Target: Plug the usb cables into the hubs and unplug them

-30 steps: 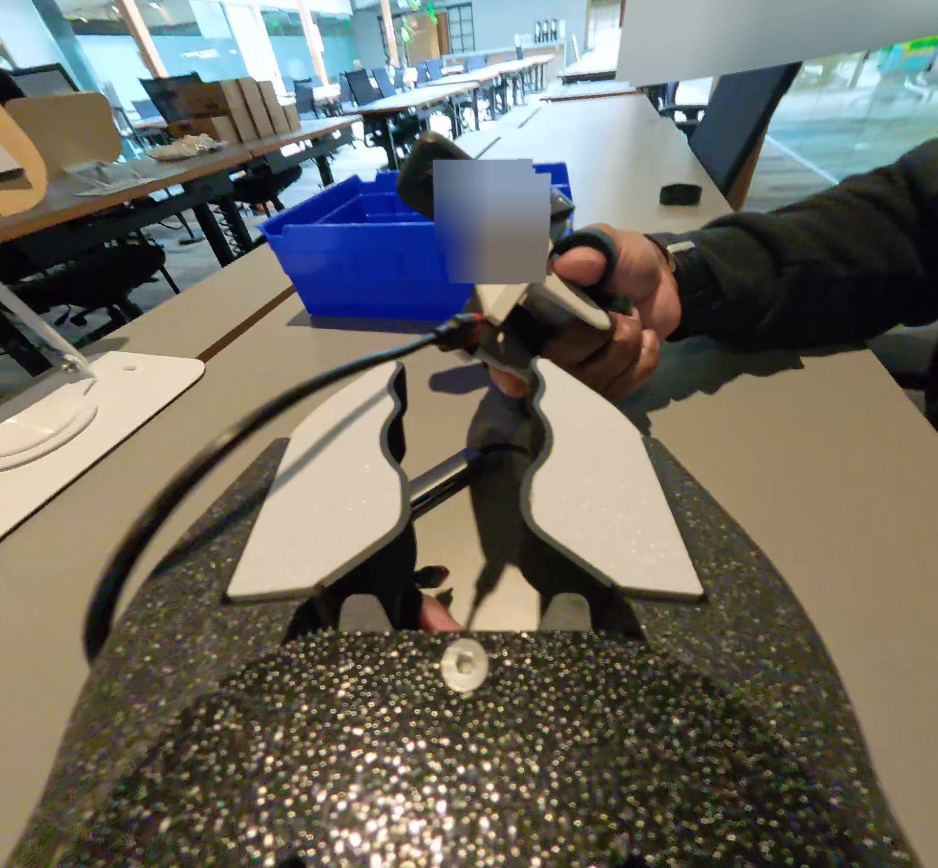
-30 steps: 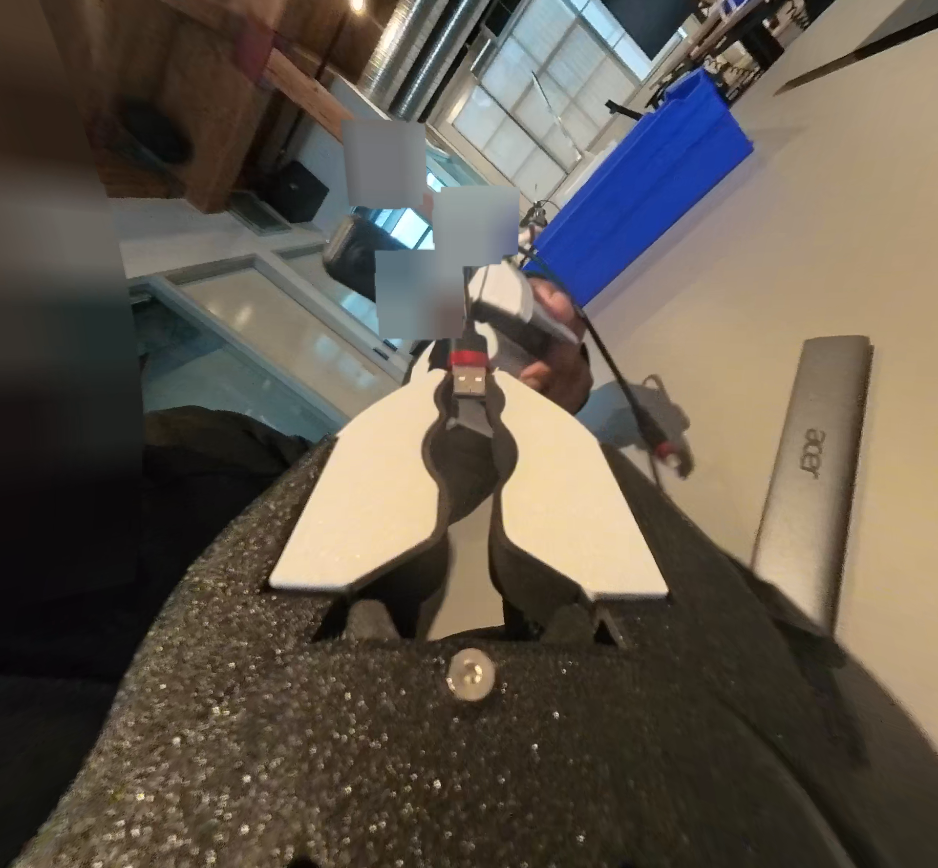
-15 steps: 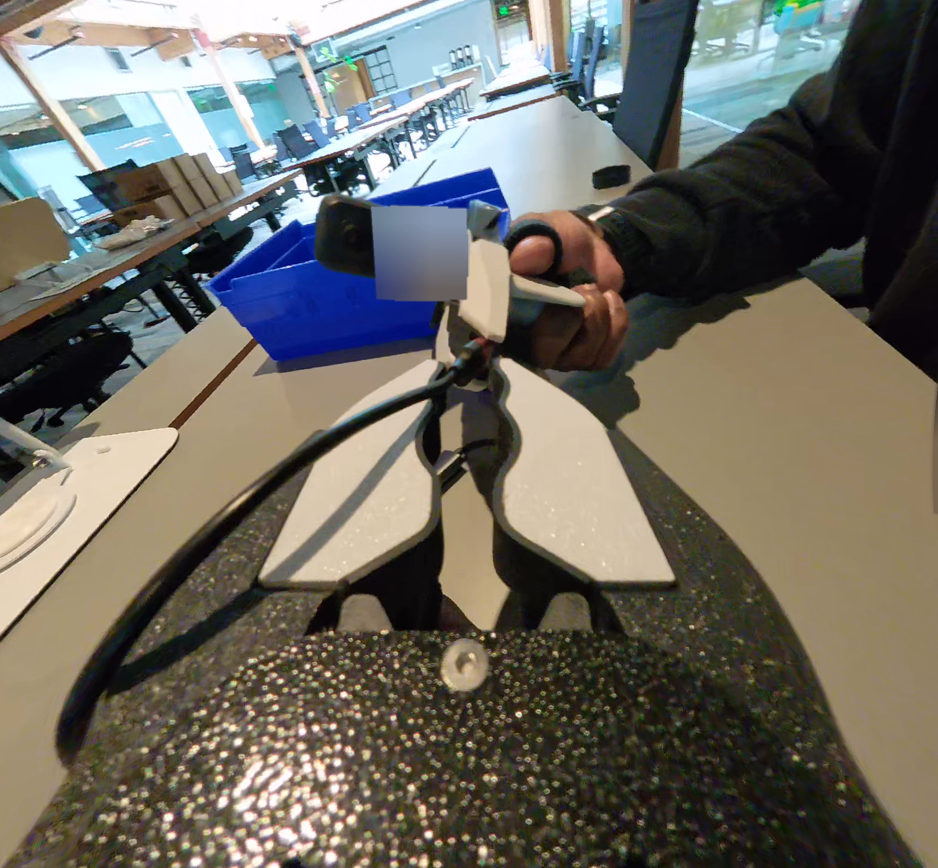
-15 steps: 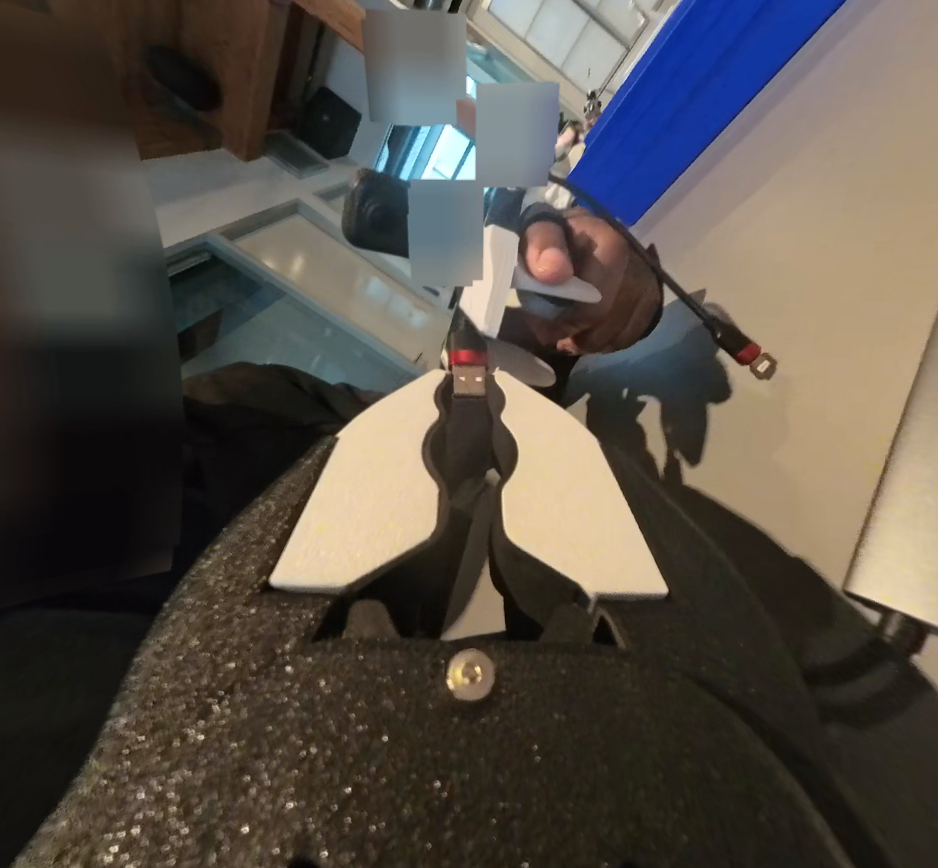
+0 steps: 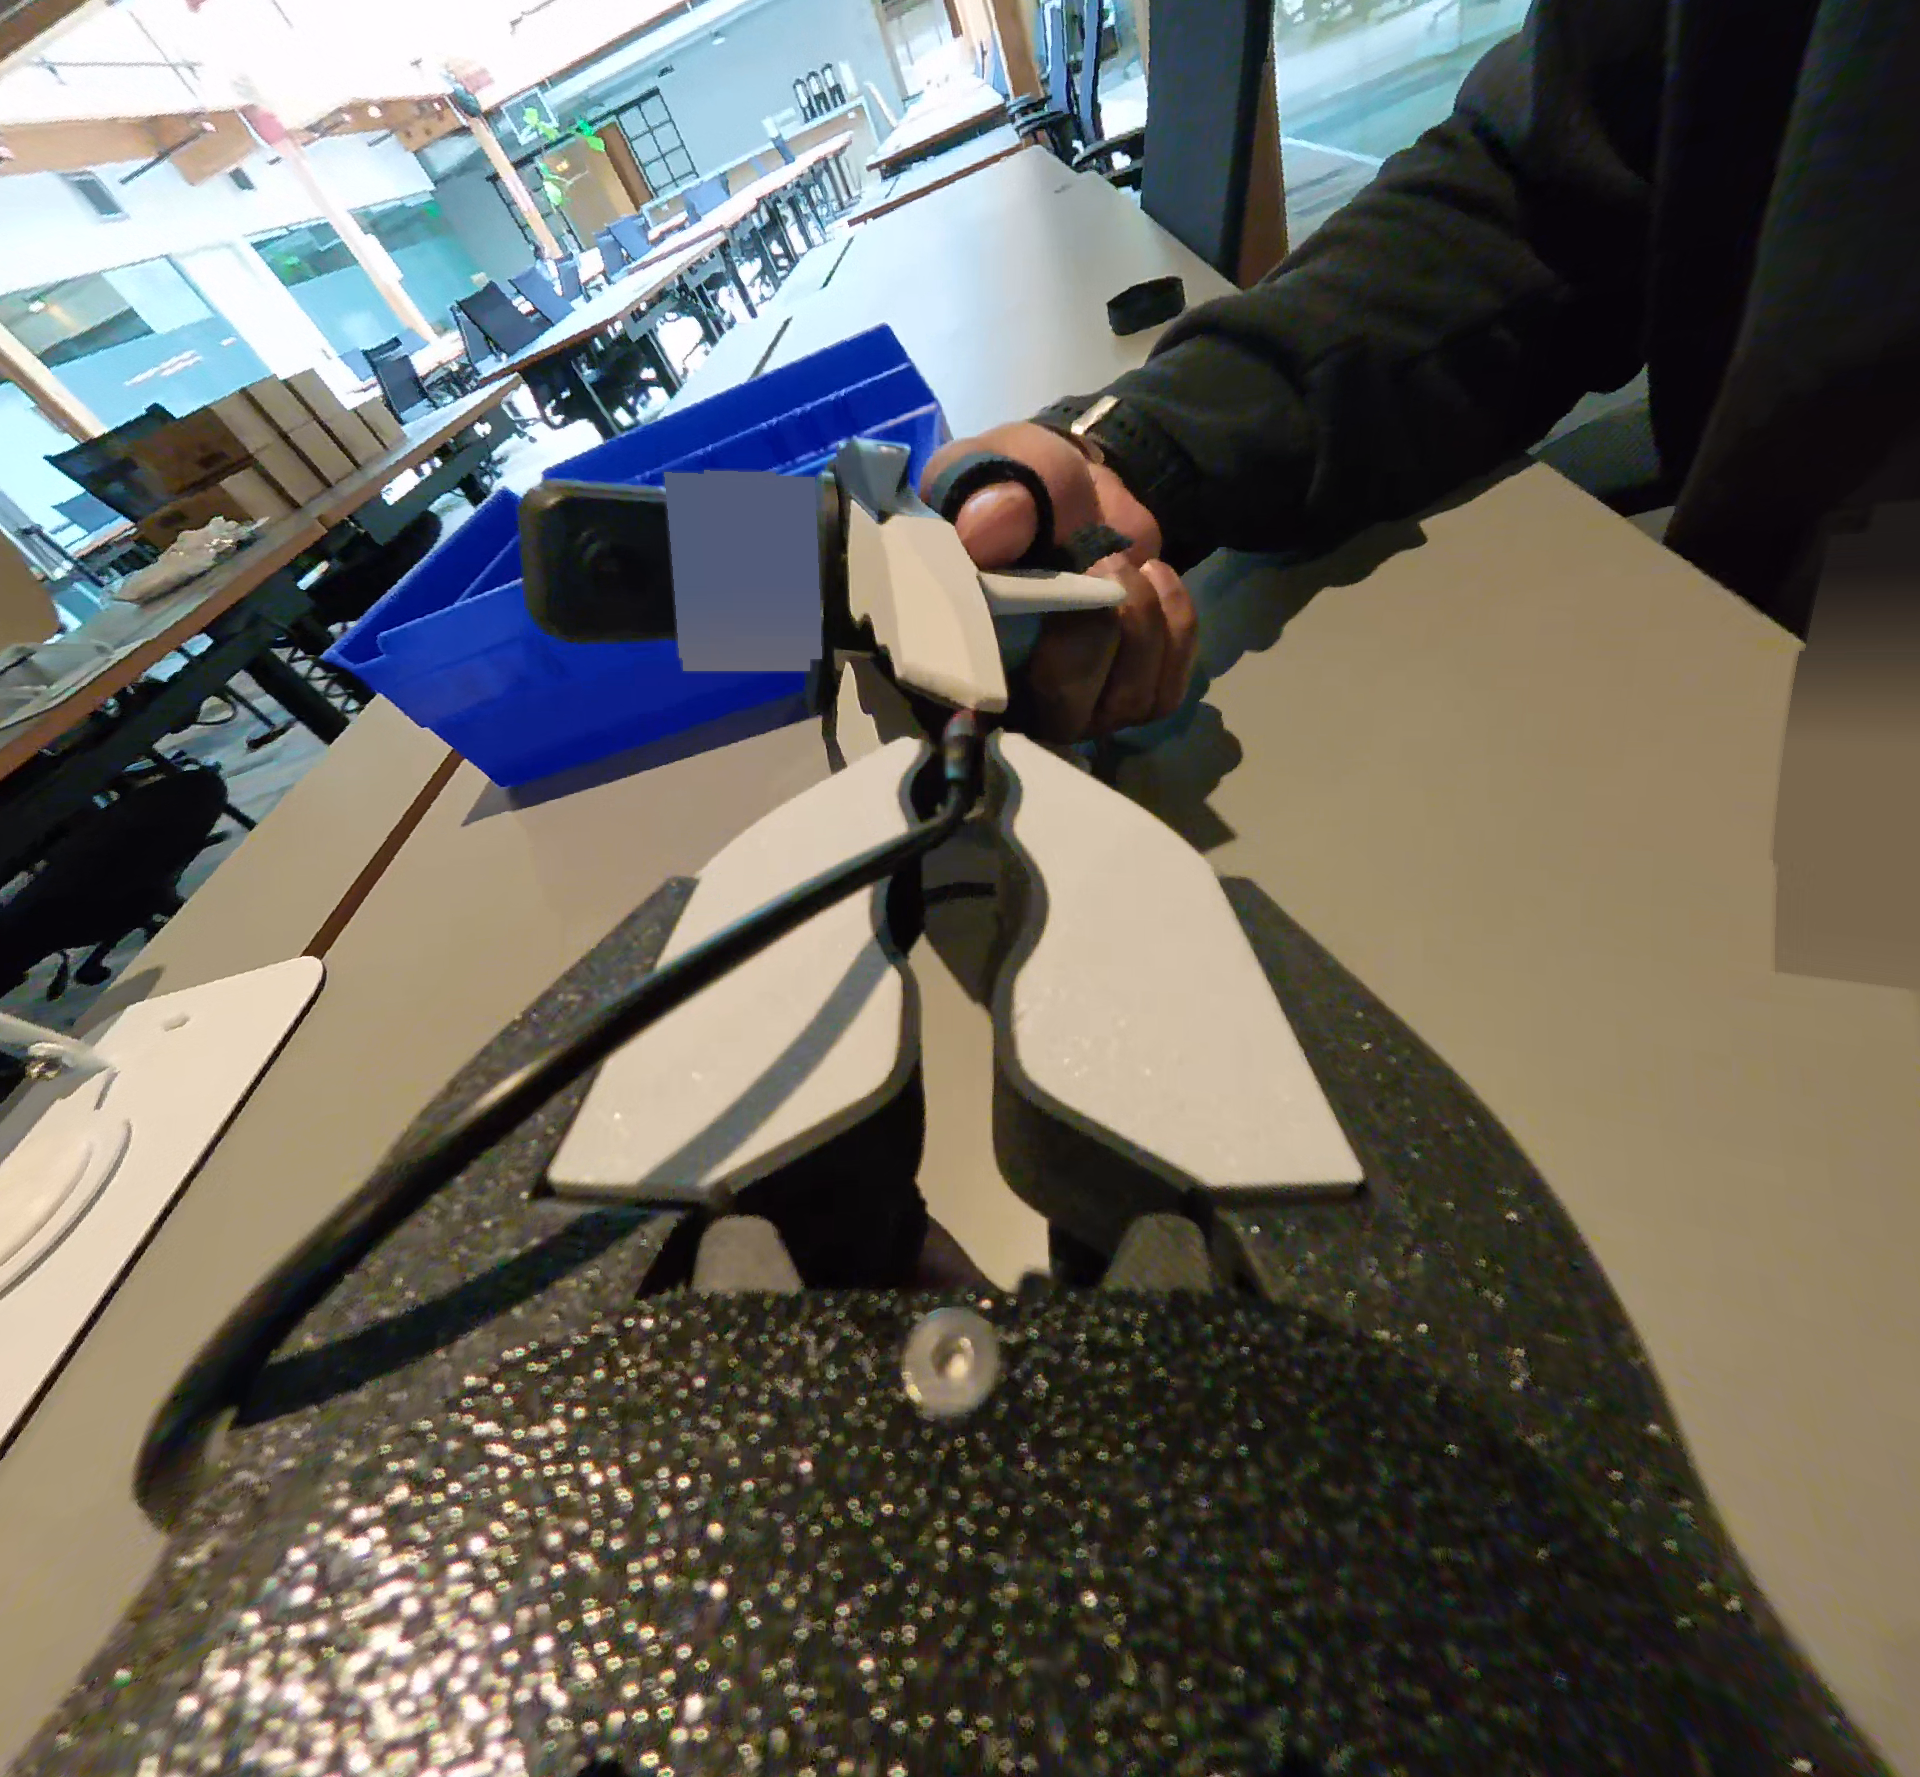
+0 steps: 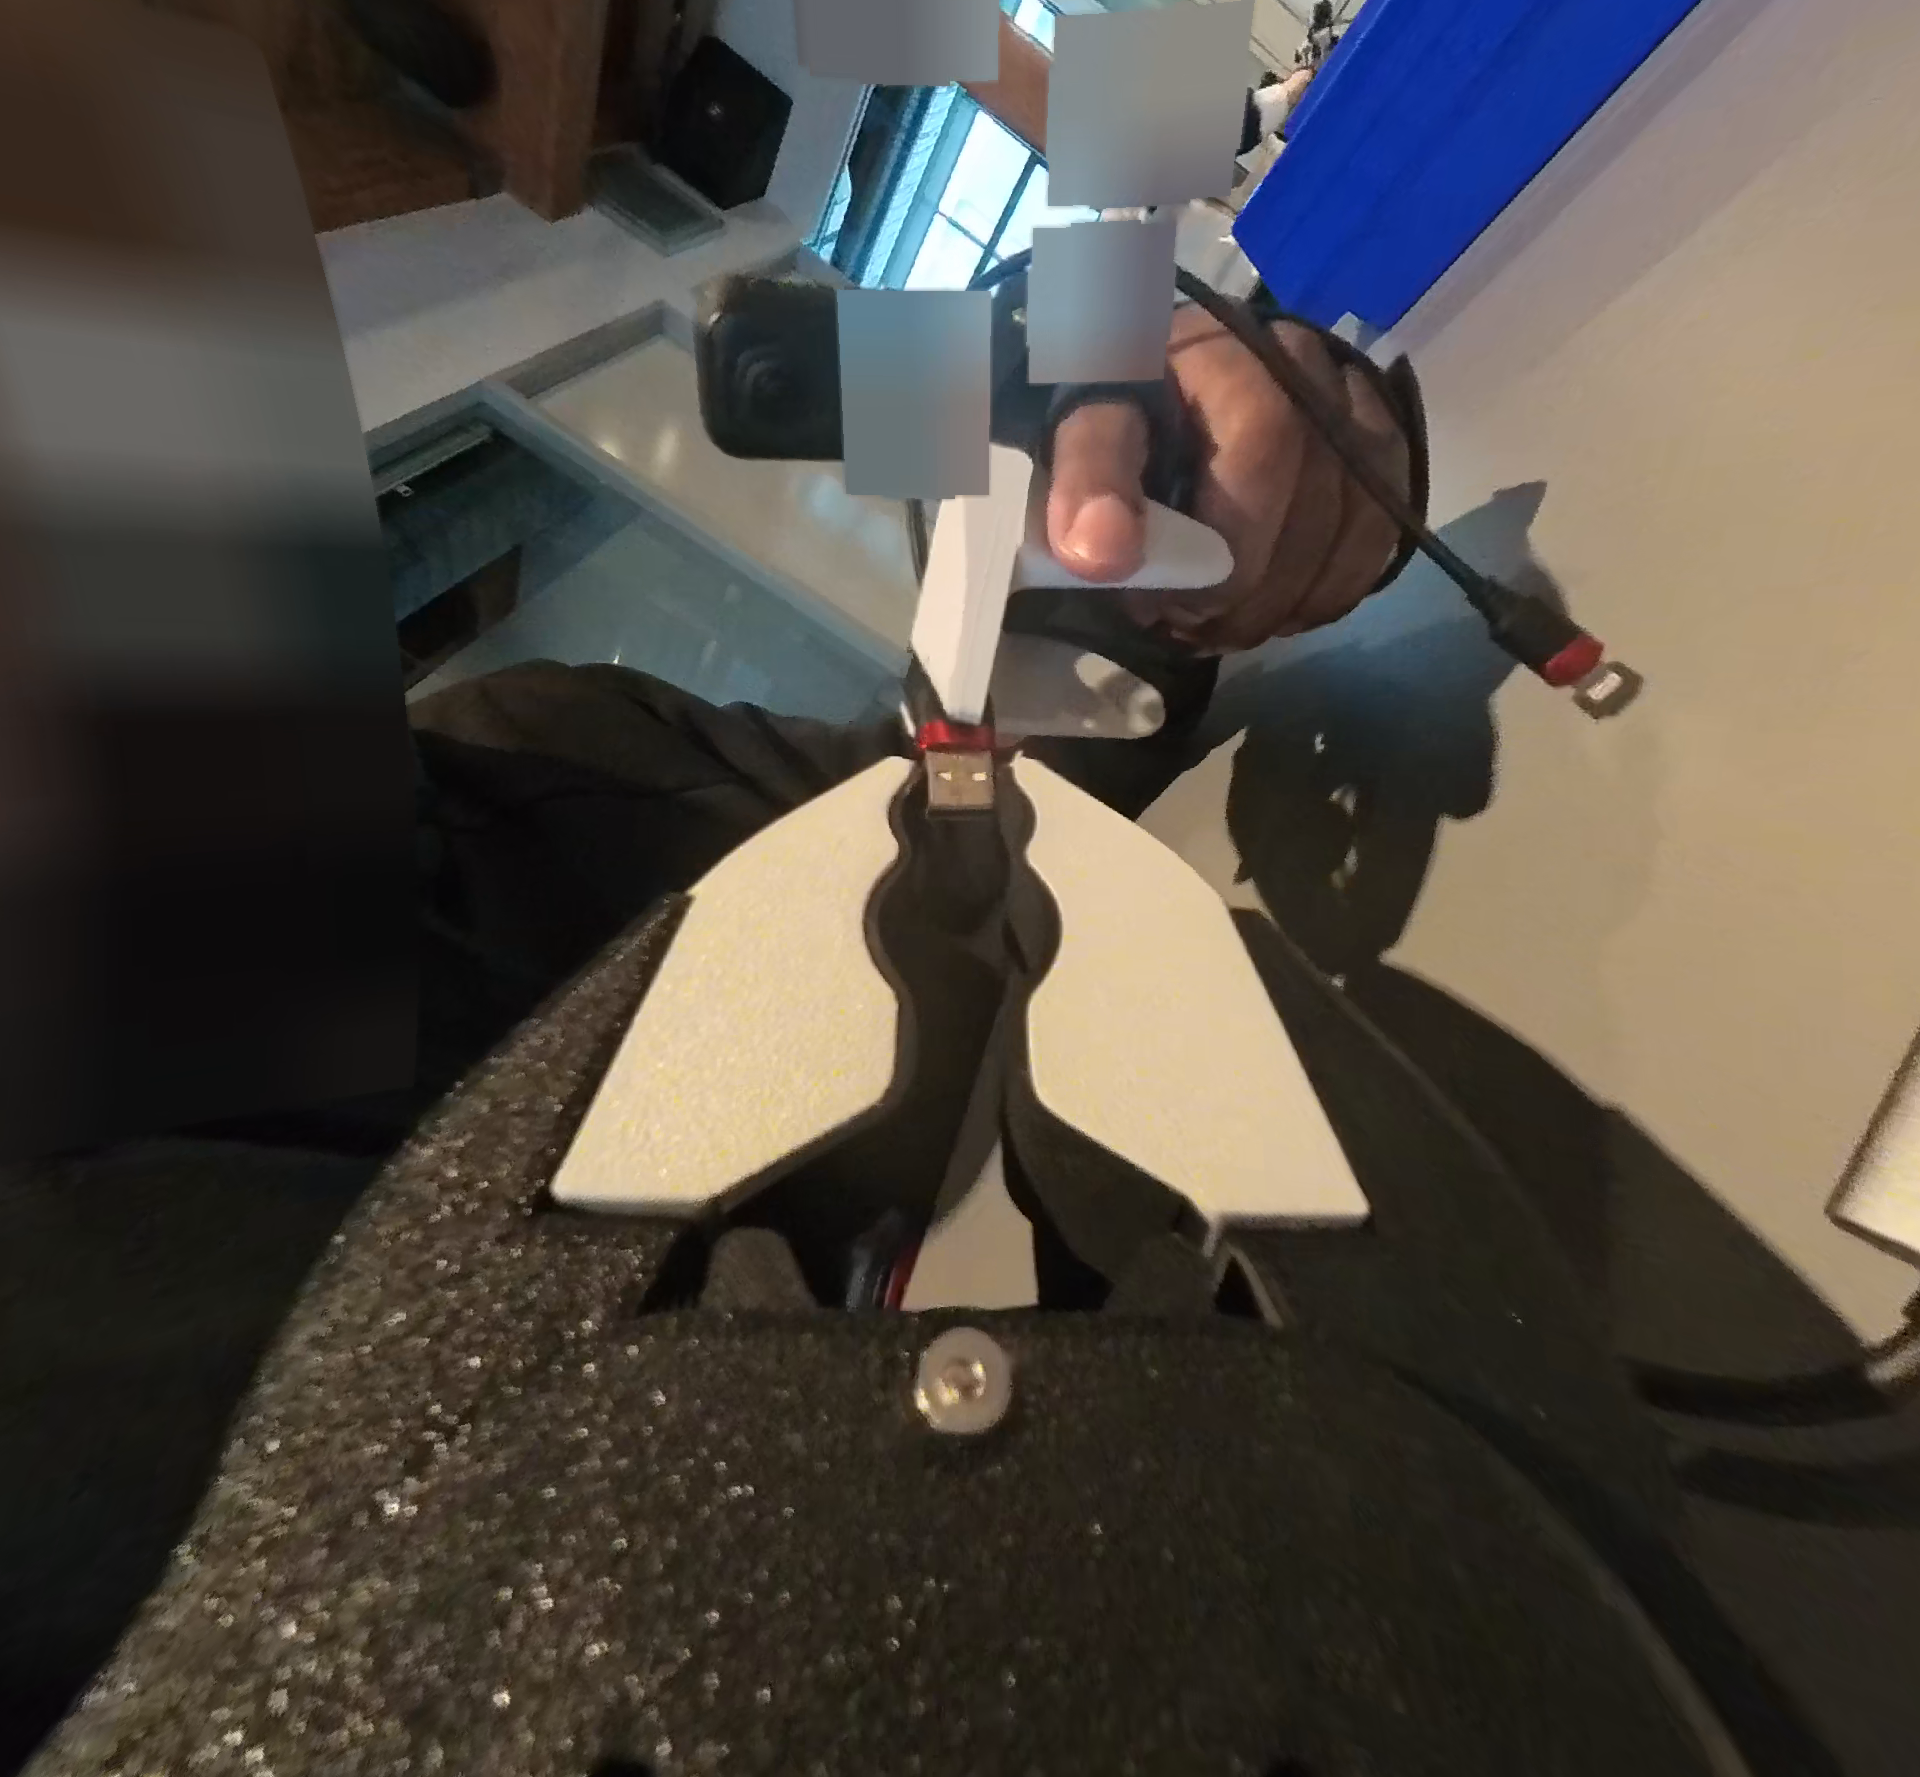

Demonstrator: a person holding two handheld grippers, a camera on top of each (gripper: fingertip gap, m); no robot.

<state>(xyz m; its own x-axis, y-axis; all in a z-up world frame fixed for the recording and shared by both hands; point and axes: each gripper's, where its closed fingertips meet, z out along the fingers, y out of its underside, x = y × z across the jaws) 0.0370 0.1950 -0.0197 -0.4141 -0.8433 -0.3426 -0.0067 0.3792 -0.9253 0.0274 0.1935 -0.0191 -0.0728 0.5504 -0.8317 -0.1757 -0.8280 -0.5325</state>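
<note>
Left gripper (image 5: 956,771) stays clamped on the black usb cable (image 5: 644,979), now brought tip-to-tip with closing right gripper (image 6: 961,777): handover likely.

Looks like a big open-plan office: long rows of desks (image 5: 717,241) and task chairs (image 5: 483,325) running off toward 11 o'clock, glass walls around, exposed wood beams (image 5: 343,231) overhead, cardboard boxes (image 5: 239,454) at 10.

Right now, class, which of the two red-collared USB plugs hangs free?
The USB plug dangling beyond the hand; the other plug sits between gripper tips.
</note>
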